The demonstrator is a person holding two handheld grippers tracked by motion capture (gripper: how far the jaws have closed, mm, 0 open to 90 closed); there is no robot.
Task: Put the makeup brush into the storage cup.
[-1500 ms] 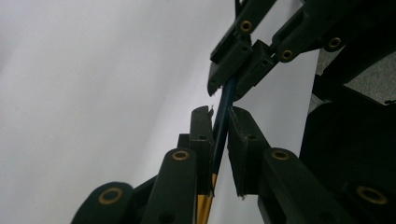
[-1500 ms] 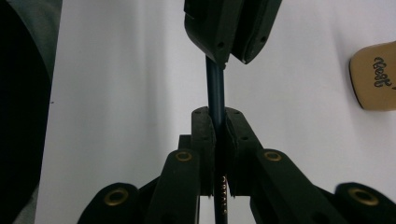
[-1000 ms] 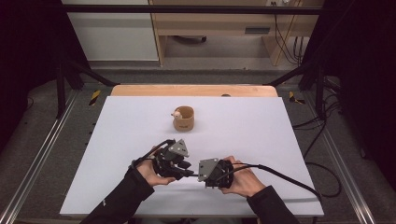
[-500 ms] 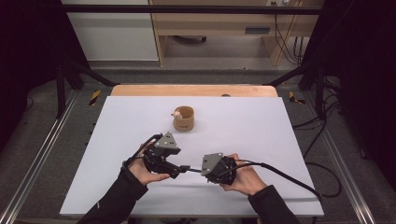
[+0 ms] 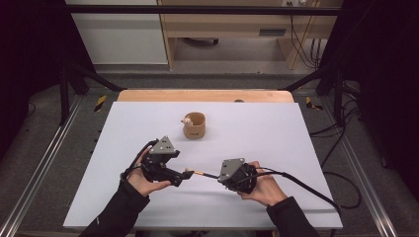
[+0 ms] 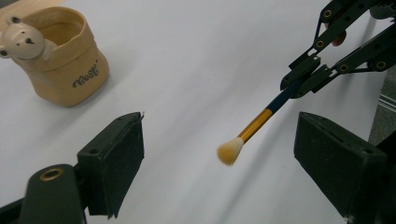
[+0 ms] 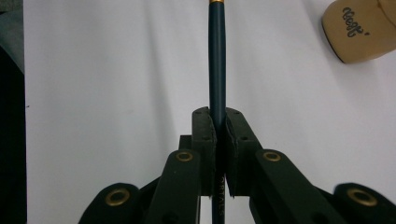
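Observation:
A make-up brush (image 6: pixel 261 121) with a dark blue handle, gold ferrule and tan bristles is held level just above the white table. My right gripper (image 7: pixel 217 116) is shut on its handle (image 7: pixel 217 56); in the high view this gripper (image 5: pixel 220 176) sits front centre with the brush (image 5: pixel 202 174) pointing left. My left gripper (image 6: pixel 219 140) is open, its jaws have just been opening, and the bristles lie between them untouched. In the high view the left gripper (image 5: pixel 184 177) faces the brush tip. A tan cup (image 5: pixel 194 125) with a bear figure stands beyond both.
The white sheet (image 5: pixel 276 128) covers the table, with a wooden strip (image 5: pixel 207 95) along its far edge. Metal rails run down both sides. A black cable (image 5: pixel 306 190) trails from the right gripper toward the front right corner.
The left gripper's jaws have spread apart and let go of the brush head. The left hand has drawn back to the left. The right gripper has stayed put, still holding the handle.

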